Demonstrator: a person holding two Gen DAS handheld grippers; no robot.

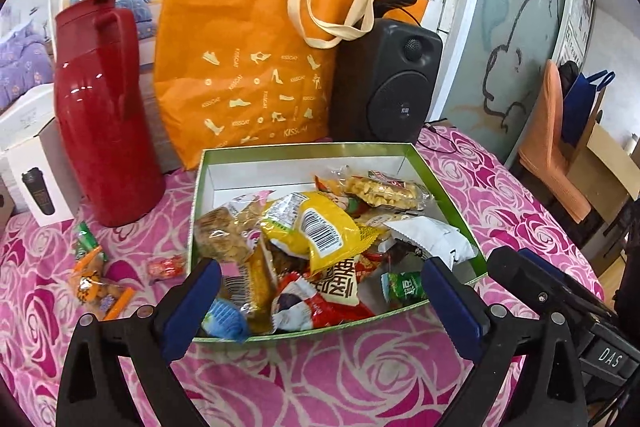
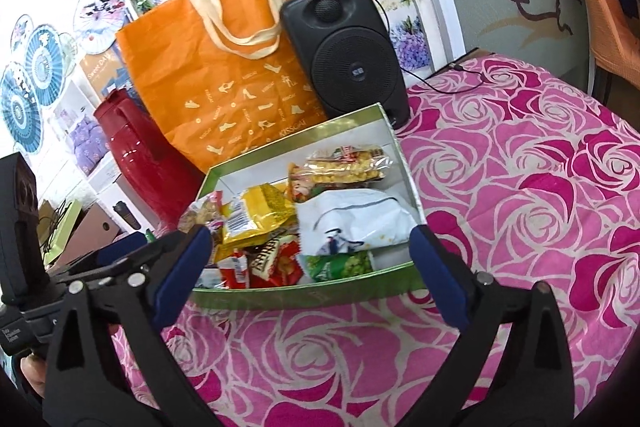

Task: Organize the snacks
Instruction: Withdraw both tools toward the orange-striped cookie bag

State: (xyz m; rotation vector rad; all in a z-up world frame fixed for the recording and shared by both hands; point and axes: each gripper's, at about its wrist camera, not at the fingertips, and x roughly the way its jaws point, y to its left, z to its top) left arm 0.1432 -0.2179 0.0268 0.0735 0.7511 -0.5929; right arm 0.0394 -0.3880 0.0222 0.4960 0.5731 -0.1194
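Observation:
A green-rimmed shallow box (image 1: 304, 147) (image 2: 304, 297) sits on the pink rose tablecloth (image 1: 360, 367) and holds several wrapped snacks. Among them are a yellow packet (image 1: 320, 227), a white packet (image 1: 432, 235) (image 2: 352, 223) and a clear bag of yellow puffs (image 1: 380, 193). My left gripper (image 1: 320, 267) is open, its blue pads spread over the box's near edge with nothing pressed between them. My right gripper (image 2: 310, 233) is also open at the box's near edge. Left of the box, an orange packet (image 1: 96, 287), a green packet (image 1: 86, 239) and a red candy (image 1: 166, 265) lie loose on the cloth.
Behind the box stand a red thermos jug (image 1: 100, 119), an orange tote bag (image 1: 248, 67) and a black speaker (image 1: 388, 79) with a cable. A white carton (image 1: 36, 167) is at far left. An orange chair (image 1: 552, 143) stands beyond the table's right edge.

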